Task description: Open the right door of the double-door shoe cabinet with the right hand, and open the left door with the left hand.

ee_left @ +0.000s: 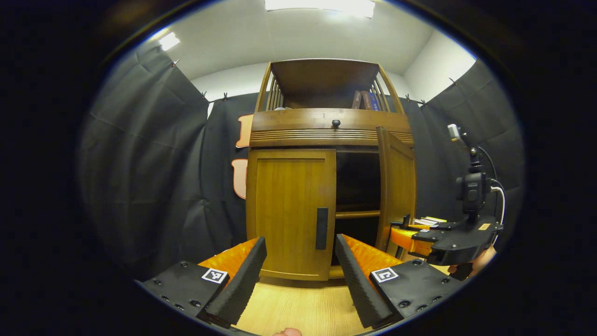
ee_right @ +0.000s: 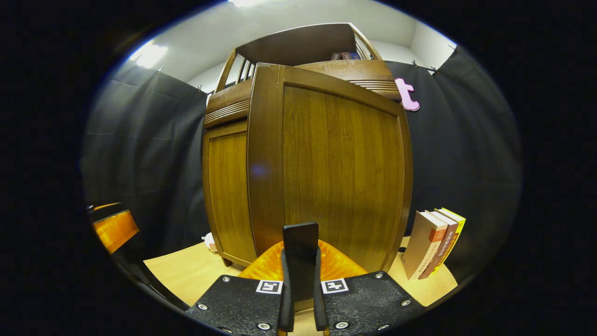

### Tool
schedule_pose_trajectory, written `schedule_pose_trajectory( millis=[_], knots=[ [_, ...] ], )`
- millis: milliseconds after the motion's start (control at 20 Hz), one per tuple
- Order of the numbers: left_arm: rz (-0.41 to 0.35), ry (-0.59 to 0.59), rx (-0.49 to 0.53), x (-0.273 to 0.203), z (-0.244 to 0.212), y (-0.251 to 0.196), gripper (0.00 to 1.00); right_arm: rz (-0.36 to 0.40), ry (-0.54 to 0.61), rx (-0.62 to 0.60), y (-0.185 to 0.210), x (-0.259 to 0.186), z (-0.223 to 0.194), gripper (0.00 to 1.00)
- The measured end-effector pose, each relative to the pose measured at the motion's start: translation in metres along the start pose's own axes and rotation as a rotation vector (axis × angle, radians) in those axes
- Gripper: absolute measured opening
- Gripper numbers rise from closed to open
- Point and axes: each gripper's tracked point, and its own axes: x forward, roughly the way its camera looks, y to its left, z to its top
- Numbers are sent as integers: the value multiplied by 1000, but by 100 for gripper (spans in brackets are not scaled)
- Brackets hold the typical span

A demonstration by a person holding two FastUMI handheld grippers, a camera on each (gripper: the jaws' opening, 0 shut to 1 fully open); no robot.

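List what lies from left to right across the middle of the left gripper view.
Black cloth wall → closed left door → its dark handle → dark open compartment → open right door → right gripper.

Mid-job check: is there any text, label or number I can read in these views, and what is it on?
Nothing is legible.
cabinet: no text on the wood.
standing books, right of the cabinet: spine print too small to read.
shelf books, up top: too blurred to read.
marker squares behind the jaws: black-and-white patterns, no words.
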Motion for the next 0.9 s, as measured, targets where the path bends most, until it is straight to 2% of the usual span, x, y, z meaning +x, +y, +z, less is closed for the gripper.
schedule_pose_trajectory(
  millis=[300, 750, 900],
  knots=[
    [-9, 16, 4, -3, -7, -14, 97, -23, 6, -15, -29, -40, 4, 16],
    [-26, 17, 11, -2, -10, -18, 96, -135, -6, -21, -93, -92, 10, 14],
    [-18, 26, 12, 0, -16, -17, 96, -185, -22, -69, -111, -101, 13, 14]
  ],
)
